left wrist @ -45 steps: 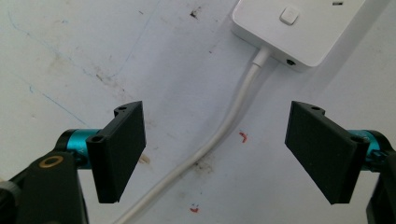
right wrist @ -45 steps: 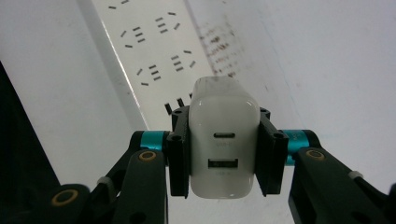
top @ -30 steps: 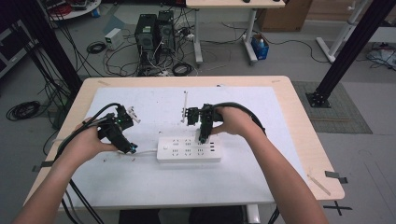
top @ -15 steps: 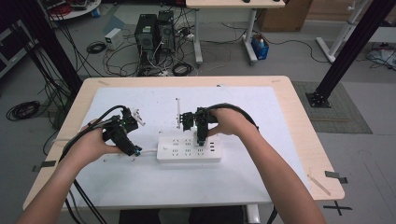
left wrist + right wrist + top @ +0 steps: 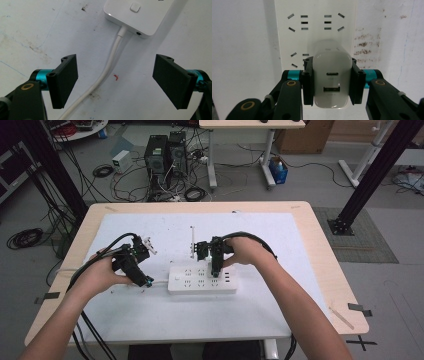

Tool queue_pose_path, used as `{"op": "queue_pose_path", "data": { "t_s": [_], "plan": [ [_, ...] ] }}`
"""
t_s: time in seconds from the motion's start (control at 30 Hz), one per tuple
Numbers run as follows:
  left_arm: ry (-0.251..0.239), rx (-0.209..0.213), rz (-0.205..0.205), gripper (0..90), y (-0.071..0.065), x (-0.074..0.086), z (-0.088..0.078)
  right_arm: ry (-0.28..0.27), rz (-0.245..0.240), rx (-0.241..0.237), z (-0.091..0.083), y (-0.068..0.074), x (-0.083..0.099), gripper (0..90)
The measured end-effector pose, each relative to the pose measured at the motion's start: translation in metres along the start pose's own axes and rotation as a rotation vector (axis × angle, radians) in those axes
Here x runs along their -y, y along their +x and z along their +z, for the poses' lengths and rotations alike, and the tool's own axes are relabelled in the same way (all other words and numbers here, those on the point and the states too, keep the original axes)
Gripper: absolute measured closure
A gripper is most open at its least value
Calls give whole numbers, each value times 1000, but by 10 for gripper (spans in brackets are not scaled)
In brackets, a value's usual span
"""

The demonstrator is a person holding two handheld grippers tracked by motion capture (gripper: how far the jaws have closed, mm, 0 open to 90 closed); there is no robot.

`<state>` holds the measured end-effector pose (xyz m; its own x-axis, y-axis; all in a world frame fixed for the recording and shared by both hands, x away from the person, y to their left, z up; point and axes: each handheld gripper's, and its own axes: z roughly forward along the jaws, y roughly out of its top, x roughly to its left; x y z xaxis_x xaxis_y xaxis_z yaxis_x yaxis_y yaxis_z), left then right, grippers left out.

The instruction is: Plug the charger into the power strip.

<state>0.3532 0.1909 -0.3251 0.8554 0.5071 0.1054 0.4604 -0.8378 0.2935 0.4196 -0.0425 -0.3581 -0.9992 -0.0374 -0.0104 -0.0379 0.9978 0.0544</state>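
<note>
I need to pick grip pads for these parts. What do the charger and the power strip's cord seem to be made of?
Charger, held in the right claw: looks like smooth white hard plastic, with a soft sheen and rounded molded corners. Cord: likely flexible rubbery or PVC sheathing, matte white, since it curves loosely from the power strip.

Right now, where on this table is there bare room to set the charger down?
Free patches: the white mat beyond the power strip toward the far edge, its near band below the strip, and its right side past the right gripper. Crowded: the middle, around the strip, its cable, the left gripper and the charger.
</note>
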Motion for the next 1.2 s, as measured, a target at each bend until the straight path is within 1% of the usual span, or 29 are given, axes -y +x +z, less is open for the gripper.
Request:
{"op": "queue_pose_path", "data": {
  "t_s": [0.07,0.1,0.13,0.17,0.2,0.23,0.27,0.3,0.33,0.37,0.4,0.43,0.47,0.5,0.53,0.57,0.6,0.63,0.67,0.7,0.77,0.8,0.83,0.87,0.9,0.93,1.0,1.07,1.2],
  "plan": [
    [-6,-1,-5,204,-1,0,0,6,1,0,1,1,-1,633],
    [-7,1,-3,204,-1,0,-1,25,4,4,4,2,-5,633],
    [-9,0,-4,204,-2,0,-1,13,1,2,5,1,-4,633],
    [-8,1,-2,204,-2,0,-1,-10,10,-3,5,1,-1,632],
    [-4,1,5,204,-2,0,-1,-30,1,5,5,1,1,631],
    [-4,2,8,204,-2,0,-1,-51,7,6,6,1,4,629],
    [-4,-1,-3,204,-1,0,-2,-64,1,1,6,1,5,626],
    [-2,-5,3,204,0,1,-3,-62,1,-10,6,-2,4,612],
    [-8,-9,-6,204,1,1,-3,-63,28,-20,7,-3,4,516],
    [-8,-8,-8,204,3,1,-3,-62,53,6,9,-3,6,449],
    [-6,-7,-12,203,4,2,-3,-91,78,10,6,-2,11,389],
    [5,-10,-13,192,6,2,-3,-117,111,-7,3,-2,14,347],
    [7,-15,-16,176,8,2,-3,-137,178,-31,-2,-3,19,313],
    [18,-22,-20,175,10,2,-3,-144,235,-29,-7,-4,25,299],
    [15,-30,-31,176,12,2,-4,-142,292,-8,-14,-4,31,254],
    [21,-32,-29,175,14,2,-5,-147,348,7,-19,-4,39,229],
    [14,-34,-37,175,16,2,-6,-153,399,13,-25,-3,48,227],
    [11,-35,-47,175,18,2,-8,-165,437,28,-32,-1,58,227],
    [12,-38,-47,175,20,1,-9,-177,481,47,-39,1,68,227],
    [13,-42,-49,174,22,0,-10,-184,541,67,-46,2,78,225],
    [14,-53,-61,171,25,-1,-13,-208,688,70,-58,3,101,221],
    [18,-58,-63,169,26,-1,-14,-222,752,82,-64,5,113,221],
    [23,-61,-62,169,27,-2,-15,-238,809,96,-69,7,125,220],
    [26,-67,-64,169,28,-2,-16,-249,867,99,-74,10,135,218],
    [26,-71,-69,169,29,-2,-16,-260,913,98,-78,12,147,188],
    [24,-75,-73,169,30,-2,-16,-261,953,99,-81,14,156,169],
    [28,-74,-87,169,32,-3,-17,-243,987,132,-86,19,171,169],
    [38,-85,-91,169,35,-3,-17,-227,1030,150,-89,22,184,169],
    [41,-87,-99,169,37,-5,-19,-220,1070,151,-92,27,199,169]
  ]
}}
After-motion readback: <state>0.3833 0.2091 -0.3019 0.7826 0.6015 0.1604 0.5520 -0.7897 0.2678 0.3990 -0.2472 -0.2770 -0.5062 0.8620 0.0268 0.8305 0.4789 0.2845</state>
